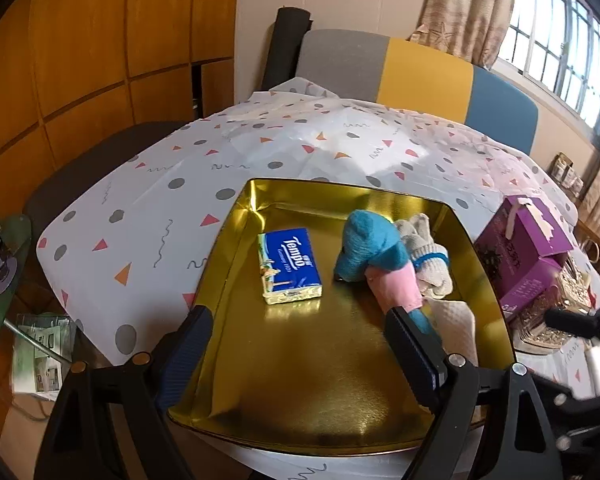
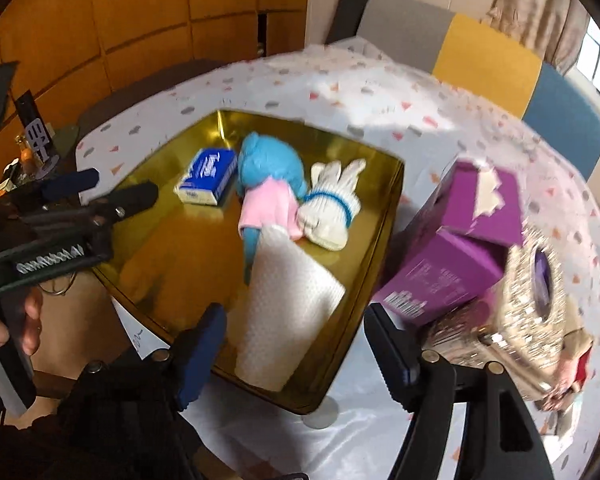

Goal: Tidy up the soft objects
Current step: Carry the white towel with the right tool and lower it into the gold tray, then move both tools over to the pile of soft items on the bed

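Only thing I can actually read is "Tempo" in white letters on the blue tissue pack (image 1: 289,266), lying in the gold tray (image 1: 300,380) toward its far left corner. The smaller line under the brand is too tiny to make out. The purple box (image 1: 522,248) by the tray's right edge has print too, but it's unreadable.
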